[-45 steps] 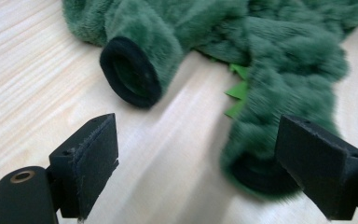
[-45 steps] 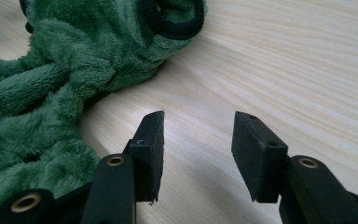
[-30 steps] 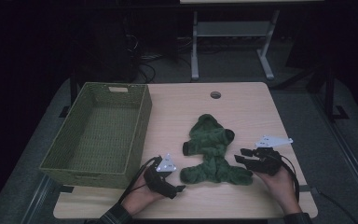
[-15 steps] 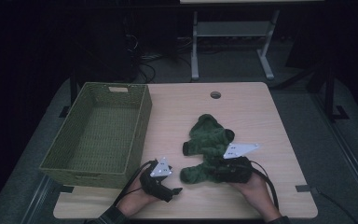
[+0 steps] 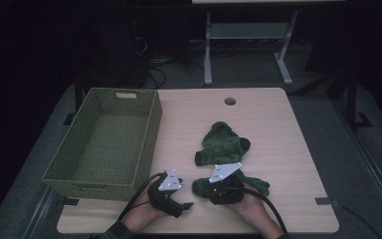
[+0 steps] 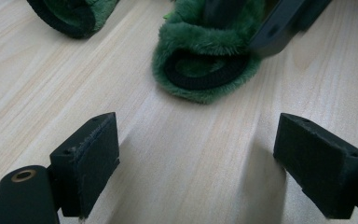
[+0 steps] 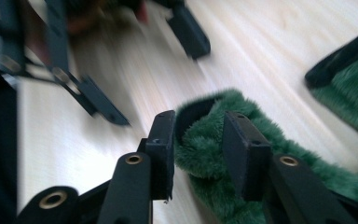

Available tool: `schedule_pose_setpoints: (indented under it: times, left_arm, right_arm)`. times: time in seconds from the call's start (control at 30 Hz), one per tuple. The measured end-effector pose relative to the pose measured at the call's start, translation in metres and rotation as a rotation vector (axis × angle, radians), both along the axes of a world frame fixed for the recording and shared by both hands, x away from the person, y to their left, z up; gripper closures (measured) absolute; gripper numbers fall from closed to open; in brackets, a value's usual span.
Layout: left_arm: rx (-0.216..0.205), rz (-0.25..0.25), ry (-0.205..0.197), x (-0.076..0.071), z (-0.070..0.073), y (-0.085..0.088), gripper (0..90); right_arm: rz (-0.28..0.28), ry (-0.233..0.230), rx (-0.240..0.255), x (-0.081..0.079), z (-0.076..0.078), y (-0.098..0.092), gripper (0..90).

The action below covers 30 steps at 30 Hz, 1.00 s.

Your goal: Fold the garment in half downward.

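Room: dark beyond the table (image 5: 278, 129), where only a pale metal stand (image 5: 243, 40) and some cables on the floor could be made out; the far background was lost in shadow.
Surface: light wood, with a small round hole (image 5: 230, 101) near the far edge.
Basket: a woven green basket (image 5: 59, 172) stood at the table's left side, its long axis running from near to far, its near left corner overhanging the table edge.
Left gripper: the left gripper (image 6: 200, 154) sat low at the near edge, just right of the basket, jaws spread wide over bare wood with nothing between them; in the high view the hand covered much of it.
Plush toy: the green plush toy (image 5: 224, 144) lay right of centre, long axis slanting from the near edge toward the far side, rounded end pointing away from the person; its near part was hidden under the right gripper in the high view.
Toy foot: the foot (image 6: 200, 70) showed a dark sole facing the left gripper.
Right gripper: the right gripper (image 7: 198, 149) had its jaws either side of a plush limb, and they had just been closing; whether the pads pressed the fur could not be told, and the picture was blurred.
Open room: bare wood lay right of the toy and across the far half of the table.
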State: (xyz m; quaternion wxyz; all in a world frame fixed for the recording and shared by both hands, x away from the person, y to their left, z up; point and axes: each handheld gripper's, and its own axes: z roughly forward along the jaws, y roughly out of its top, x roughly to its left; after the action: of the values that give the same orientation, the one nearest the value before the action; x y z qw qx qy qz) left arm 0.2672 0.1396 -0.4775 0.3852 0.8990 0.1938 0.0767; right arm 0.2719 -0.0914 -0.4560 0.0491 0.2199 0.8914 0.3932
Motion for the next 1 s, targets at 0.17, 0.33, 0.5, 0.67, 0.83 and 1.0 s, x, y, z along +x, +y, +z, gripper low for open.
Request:
schedule_pose_setpoints:
  times: [0.17,0.33,0.5,0.67,0.83,1.0]
  left_arm:
    - [-0.002,0.000,0.000,0.000,0.000,0.000,13.4]
    - [-0.004,-0.001,-0.003,0.000,0.000,0.000,13.4]
    - [0.000,-0.006,-0.004,0.001,0.000,0.000,13.4]
    - [0.002,-0.007,-0.004,0.001,0.000,0.000,13.4]
    - [0.003,-0.008,-0.003,0.001,0.000,0.000,13.4]
    - [0.003,-0.008,-0.003,0.001,0.000,0.000,13.4]
  right_arm:
    - [0.005,-0.005,-0.029,0.000,-0.005,0.004,83.3]
    - [-0.011,-0.012,0.080,0.001,0.012,-0.012,83.7]
    - [-0.079,-0.032,0.167,0.003,0.029,-0.040,82.7]
    - [-0.160,-0.038,0.200,0.009,0.033,-0.070,81.4]
    - [-0.236,-0.042,0.197,0.013,0.032,-0.094,79.0]
    - [-0.324,-0.055,0.137,0.017,0.028,-0.112,76.5]
